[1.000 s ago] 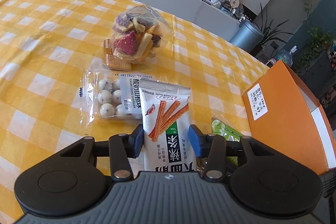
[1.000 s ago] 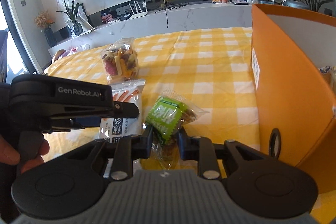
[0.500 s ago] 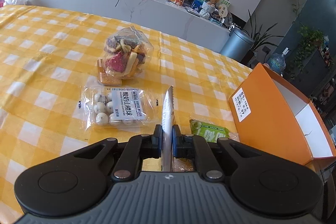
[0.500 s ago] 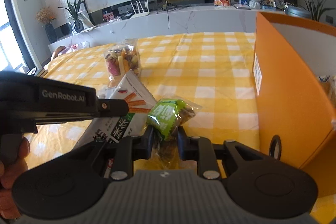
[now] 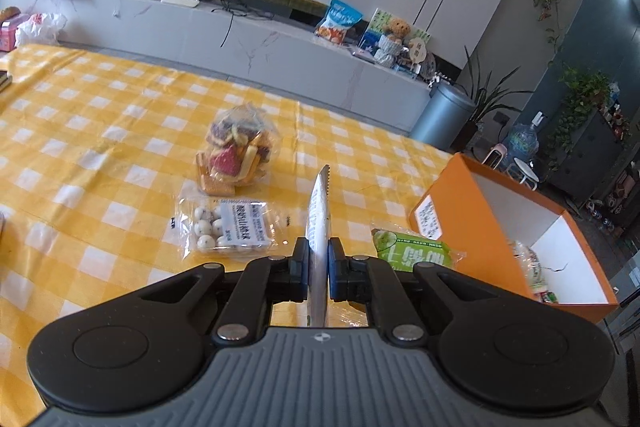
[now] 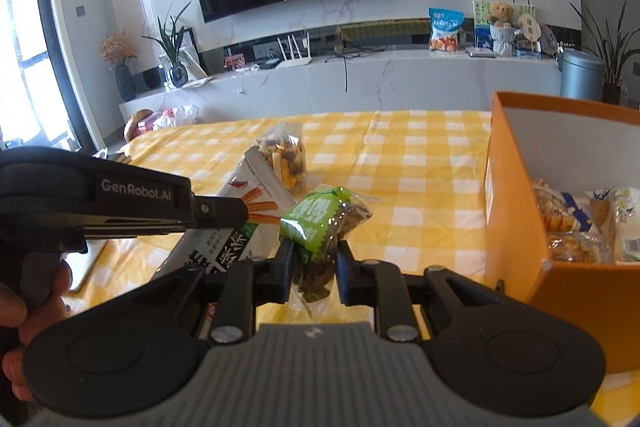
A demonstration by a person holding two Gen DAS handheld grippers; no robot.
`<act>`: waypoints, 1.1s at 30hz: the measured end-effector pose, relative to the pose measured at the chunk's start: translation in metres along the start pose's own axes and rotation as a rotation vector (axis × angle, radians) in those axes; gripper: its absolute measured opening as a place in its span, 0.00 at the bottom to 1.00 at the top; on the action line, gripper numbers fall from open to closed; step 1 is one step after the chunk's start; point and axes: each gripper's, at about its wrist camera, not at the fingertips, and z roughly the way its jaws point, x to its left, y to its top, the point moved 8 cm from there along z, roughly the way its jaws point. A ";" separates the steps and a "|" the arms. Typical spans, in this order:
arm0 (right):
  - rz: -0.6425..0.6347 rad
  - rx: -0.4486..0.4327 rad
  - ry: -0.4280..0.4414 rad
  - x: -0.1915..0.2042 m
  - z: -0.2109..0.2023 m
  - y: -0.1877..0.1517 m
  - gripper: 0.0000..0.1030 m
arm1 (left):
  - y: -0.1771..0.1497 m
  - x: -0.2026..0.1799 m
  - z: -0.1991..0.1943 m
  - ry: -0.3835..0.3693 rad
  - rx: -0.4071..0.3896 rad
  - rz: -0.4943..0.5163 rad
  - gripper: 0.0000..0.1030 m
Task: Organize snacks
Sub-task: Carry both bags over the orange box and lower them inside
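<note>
My left gripper (image 5: 318,267) is shut on a white spicy-stick packet (image 5: 319,211), held edge-on above the yellow checked tablecloth; the packet's printed face shows in the right wrist view (image 6: 240,223). My right gripper (image 6: 314,261) is shut on a green snack packet (image 6: 320,217) and holds it off the table; that packet also shows in the left wrist view (image 5: 412,251). The orange box (image 6: 516,211) stands open to the right with several snacks inside; it also shows in the left wrist view (image 5: 480,219).
A clear pack of white balls (image 5: 228,229) and a bag of mixed colourful crisps (image 5: 236,155) lie on the tablecloth (image 5: 100,147) ahead of my left gripper. The left gripper body (image 6: 120,203) fills the left of the right wrist view. A marble counter runs behind the table.
My left gripper closed on the white packet and lifted it edge-on. My right gripper, shut on the green packet, rose too. Both views now sit higher above the table.
</note>
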 end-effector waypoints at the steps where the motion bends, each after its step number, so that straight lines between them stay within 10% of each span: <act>1: 0.000 -0.010 0.000 0.000 -0.005 0.002 0.18 | 0.002 -0.005 -0.003 -0.006 -0.005 0.007 0.09; 20: 0.025 -0.182 -0.081 -0.093 -0.127 0.053 0.18 | 0.046 -0.140 -0.018 -0.251 -0.069 0.187 0.09; 33: 0.119 -0.068 -0.184 -0.198 -0.128 0.070 0.18 | 0.045 -0.211 0.072 -0.372 0.123 0.212 0.09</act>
